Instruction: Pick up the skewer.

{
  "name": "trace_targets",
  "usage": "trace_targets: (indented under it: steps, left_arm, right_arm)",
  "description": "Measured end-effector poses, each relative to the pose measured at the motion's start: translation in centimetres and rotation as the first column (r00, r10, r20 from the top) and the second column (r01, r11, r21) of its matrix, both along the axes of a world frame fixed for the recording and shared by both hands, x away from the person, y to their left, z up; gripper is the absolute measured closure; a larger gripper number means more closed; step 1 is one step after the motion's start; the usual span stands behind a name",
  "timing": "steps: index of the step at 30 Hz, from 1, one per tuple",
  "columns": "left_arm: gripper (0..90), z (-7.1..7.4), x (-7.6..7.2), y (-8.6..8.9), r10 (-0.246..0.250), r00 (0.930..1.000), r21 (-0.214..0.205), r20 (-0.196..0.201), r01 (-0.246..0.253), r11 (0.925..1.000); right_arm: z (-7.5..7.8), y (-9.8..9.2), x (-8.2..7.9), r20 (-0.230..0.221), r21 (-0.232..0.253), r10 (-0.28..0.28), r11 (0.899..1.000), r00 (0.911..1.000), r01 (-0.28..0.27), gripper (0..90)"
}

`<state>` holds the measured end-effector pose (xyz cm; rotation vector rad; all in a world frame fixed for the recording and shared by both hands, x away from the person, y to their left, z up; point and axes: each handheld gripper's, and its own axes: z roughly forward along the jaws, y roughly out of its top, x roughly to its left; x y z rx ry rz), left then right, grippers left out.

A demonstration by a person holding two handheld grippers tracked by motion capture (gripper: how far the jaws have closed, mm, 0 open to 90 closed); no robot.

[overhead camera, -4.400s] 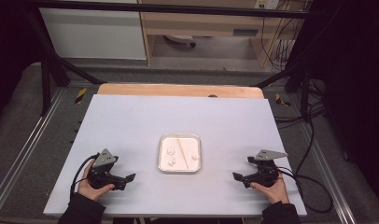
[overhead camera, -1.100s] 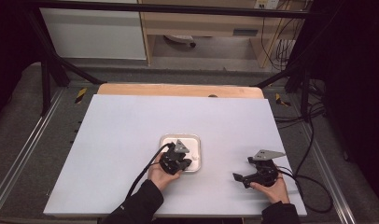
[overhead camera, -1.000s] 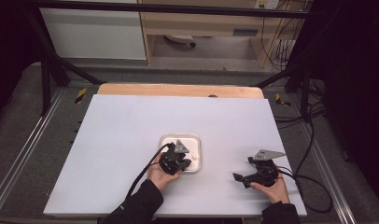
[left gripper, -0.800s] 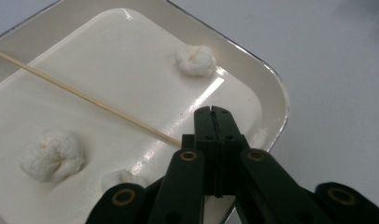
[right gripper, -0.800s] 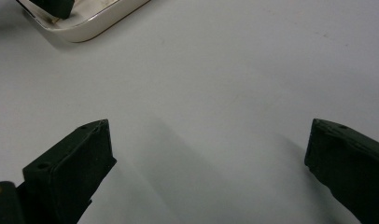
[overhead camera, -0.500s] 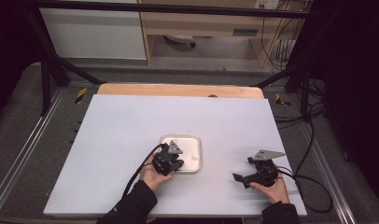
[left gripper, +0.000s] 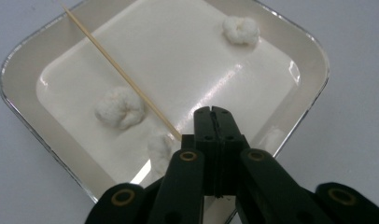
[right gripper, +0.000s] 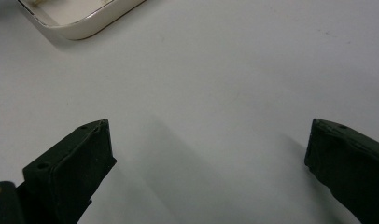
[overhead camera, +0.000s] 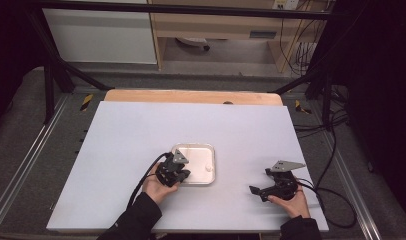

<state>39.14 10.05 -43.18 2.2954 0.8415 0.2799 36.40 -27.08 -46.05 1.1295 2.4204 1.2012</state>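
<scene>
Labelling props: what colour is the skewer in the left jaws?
Pale tan wood skewer, clearest in the left gripper view.

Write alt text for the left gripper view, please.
Black tongs, shut, pinch one end of a thin wooden skewer that slants across a shallow white tray. Three white fluffy balls lie in the tray.

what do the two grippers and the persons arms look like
Both the left gripper and the right gripper are black, each topped by a grey three-cornered plate with a black cable trailing from it. Close up, the left one's arms show brass-coloured pivot rings; the right one's jaws end in blocky dark pads. The person wears dark long sleeves.
</scene>
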Motion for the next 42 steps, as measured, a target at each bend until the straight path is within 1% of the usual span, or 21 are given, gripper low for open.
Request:
trace_targets:
  steps: [1,3,4,6,8,10,13,15,18,23,25,26,29,30,31,33,35,36,37,38,42]
  left_arm:
    - [88.0,0.3,0.1,0.0,0.009,0.9999,-0.007,0.008,-0.009,0.9999]
    - [86.6,0.9,0.5,0.0,0.047,0.9988,-0.031,0.018,-0.046,0.9984]
    - [86.2,1.0,0.7,-0.1,0.063,0.9978,-0.034,0.02,-0.062,0.9975]
    - [84.8,1.0,1.4,-0.2,0.12,0.9925,-0.029,0.025,-0.119,0.9925]
    - [85.0,0.8,2.0,-0.1,0.166,0.9859,-0.038,0.023,-0.165,0.9856]
    - [85.2,0.6,2.5,-0.2,0.191,0.9814,-0.045,0.021,-0.19,0.9808]
    - [78.6,0.4,3.0,-0.3,0.217,0.9758,-0.033,0.028,-0.216,0.9759]
    - [76.3,0.2,3.2,-0.5,0.23,0.9725,-0.028,0.036,-0.229,0.973]
    - [75.0,0.0,3.6,-0.6,0.241,0.9697,-0.026,0.038,-0.24,0.9703]
    - [77.4,-0.5,4.2,-1.0,0.254,0.9666,-0.024,0.032,-0.253,0.9671]
    - [80.2,-0.7,4.3,-1.1,0.258,0.9656,-0.025,0.033,-0.257,0.966]
    - [80.8,-0.7,4.3,-1.1,0.257,0.9657,-0.024,0.04,-0.256,0.9665]
    - [86.0,-0.5,4.2,-1.2,0.266,0.9629,-0.035,0.042,-0.265,0.9636]
    - [87.0,-0.5,4.2,-1.3,0.271,0.9615,-0.04,0.043,-0.27,0.9621]
    - [87.7,-0.5,4.2,-1.3,0.269,0.9623,-0.038,0.037,-0.268,0.9627]
    - [88.3,-0.6,4.2,-1.4,0.276,0.9606,-0.04,0.035,-0.274,0.9608]
    - [88.5,-0.7,4.2,-1.6,0.273,0.9617,-0.046,0.025,-0.272,0.9613]
    - [88.5,-0.8,4.2,-1.6,0.268,0.9631,-0.037,0.028,-0.267,0.9631]
    - [88.6,-0.8,4.2,-1.7,0.263,0.9645,-0.037,0.026,-0.262,0.9644]
    - [88.7,-0.8,4.2,-1.7,0.267,0.9634,-0.042,0.027,-0.266,0.9632]
    - [89.0,-0.9,4.2,-1.9,0.247,0.9689,-0.034,0.021,-0.246,0.9687]
  right_arm:
    - [0.0,0.0,0.0,0.0,0.0,0.0,1.0,1.0,0.0,1.5]
    - [0.0,0.0,0.0,-0.001,-0.002,0.002,1.0,1.0,-0.002,1.5]
    - [0.0,0.0,0.0,-0.002,-0.002,0.001,1.0,1.0,-0.001,1.5]
    - [0.0,0.0,0.0,-0.003,-0.002,0.002,1.0,1.0,-0.002,1.5]
    - [0.0,0.0,0.0,-0.002,-0.003,0.003,1.0,1.0,-0.003,1.5]
    - [-0.1,0.0,0.0,-0.002,-0.006,0.004,1.0,1.0,-0.004,1.5]
    - [0.0,0.0,0.0,0.0,-0.005,0.006,1.0,1.0,-0.006,1.5]
    - [0.0,0.0,0.0,-0.001,-0.005,0.006,1.0,1.0,-0.006,1.5]
    - [-0.1,0.0,0.0,-0.002,-0.005,0.008,1.0,1.0,-0.008,1.5]
    - [-0.1,0.1,0.0,-0.005,-0.003,0.01,1.0,0.9999,-0.01,1.5]
    - [-0.1,0.1,0.0,-0.004,-0.002,0.009,1.0,0.9999,-0.009,1.5]
    - [-0.1,0.1,0.0,-0.004,-0.001,0.009,1.0,0.9999,-0.009,1.5]
    - [-0.1,0.1,0.1,-0.004,-0.003,0.01,1.0,0.9999,-0.01,1.5]
    - [-0.1,0.1,0.1,-0.004,-0.004,0.011,1.0,0.9999,-0.011,1.5]
    - [-0.1,0.1,0.1,-0.005,-0.001,0.011,1.0,0.9999,-0.011,1.5]
    - [-0.1,0.1,0.1,-0.003,-0.003,0.012,1.0,0.9999,-0.012,1.5]
    - [-0.1,0.1,0.0,-0.005,-0.002,0.011,1.0,0.9999,-0.011,1.5]
    - [-0.1,0.1,0.0,-0.004,0.0,0.011,1.0,0.9999,-0.011,1.5]
    - [-0.1,0.1,0.0,-0.004,0.0,0.012,1.0,0.9999,-0.012,1.5]
    - [-0.1,0.1,0.0,-0.005,-0.001,0.012,1.0,0.9999,-0.012,1.5]
    - [-0.1,0.1,0.1,-0.004,-0.001,0.013,1.0,0.9999,-0.013,1.5]
